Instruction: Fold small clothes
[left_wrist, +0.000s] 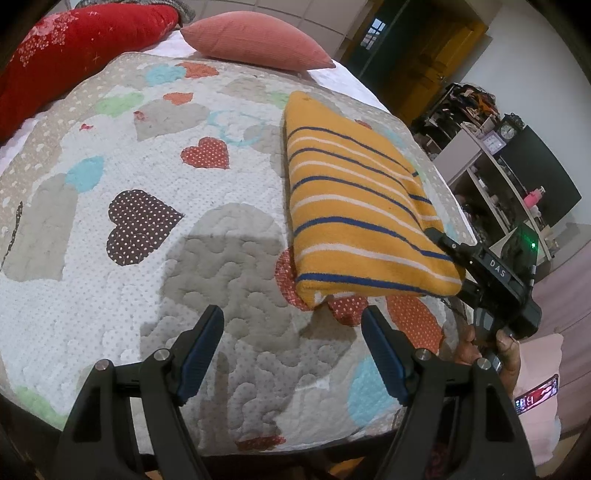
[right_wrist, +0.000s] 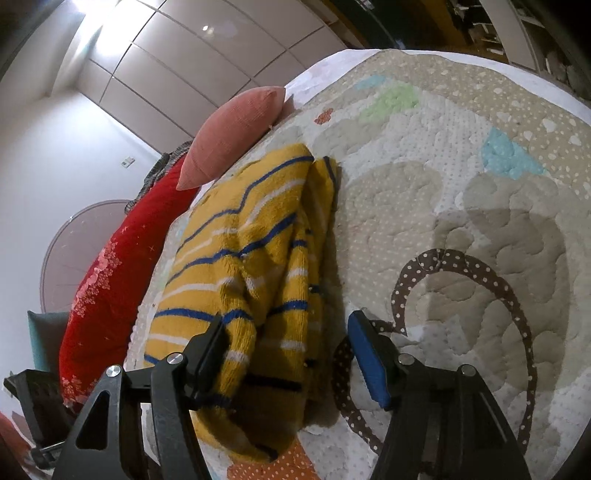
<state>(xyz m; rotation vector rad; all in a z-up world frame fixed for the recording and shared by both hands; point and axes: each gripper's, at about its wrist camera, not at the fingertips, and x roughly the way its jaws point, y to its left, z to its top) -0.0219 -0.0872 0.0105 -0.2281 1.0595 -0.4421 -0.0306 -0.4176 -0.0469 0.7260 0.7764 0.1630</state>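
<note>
A small yellow garment (left_wrist: 354, 206) with blue and white stripes lies folded on the quilted bedspread (left_wrist: 177, 258). My left gripper (left_wrist: 291, 332) is open and empty, hovering over the quilt just left of and below the garment's near corner. The right gripper (left_wrist: 491, 273) shows at the garment's right near edge. In the right wrist view the garment (right_wrist: 251, 266) lies bunched between my right gripper's (right_wrist: 288, 343) wide-apart jaws. The left finger (right_wrist: 207, 354) rests against the cloth. The jaws do not pinch it.
A pink cushion (left_wrist: 255, 42) and a red pillow (left_wrist: 74, 51) lie at the bed's head. The bed's right edge drops off toward shelves (left_wrist: 491, 158) and a dark screen (left_wrist: 539, 173). A pink pillow (left_wrist: 539, 391) lies beside the bed. White wardrobe doors (right_wrist: 177, 62) stand behind.
</note>
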